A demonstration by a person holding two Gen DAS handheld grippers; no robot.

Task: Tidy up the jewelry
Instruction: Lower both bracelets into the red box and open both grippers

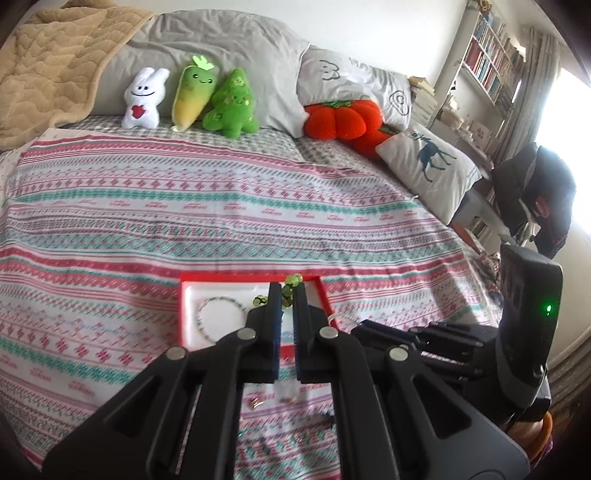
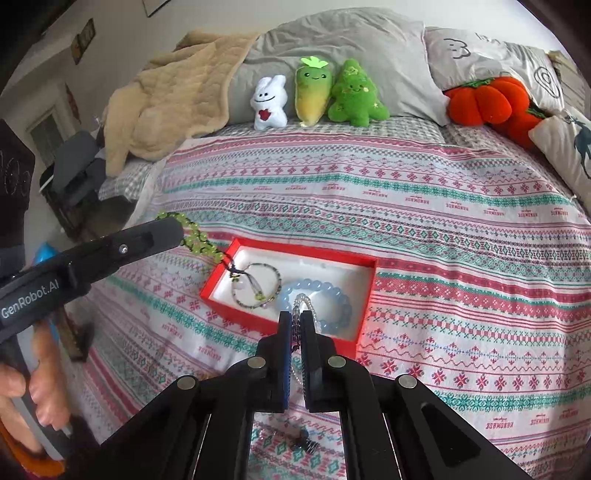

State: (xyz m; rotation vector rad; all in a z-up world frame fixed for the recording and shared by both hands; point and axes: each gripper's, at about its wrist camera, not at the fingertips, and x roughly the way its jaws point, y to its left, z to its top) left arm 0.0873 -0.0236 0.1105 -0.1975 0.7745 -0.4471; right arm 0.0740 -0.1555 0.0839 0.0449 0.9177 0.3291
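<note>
On the bedspread [image 2: 443,229] – left tool [image 1: 287,291] pinches green beads [image 2: 195,238], right tool [image 2: 295,317] clear beads [image 2: 301,301].

A: What's the room like?
B: A bed [image 2: 424,206] under a striped spread of pink, teal and white, grey pillows [image 2: 351,40] against a pale wall [image 1: 369,22].
A: Other furniture?
B: A white bookshelf [image 1: 487,62] full of books, right of the bed, a curtain [image 1: 535,77] beside it.
A: Light?
B: A window [image 1: 569,118] glares white, far right.
</note>
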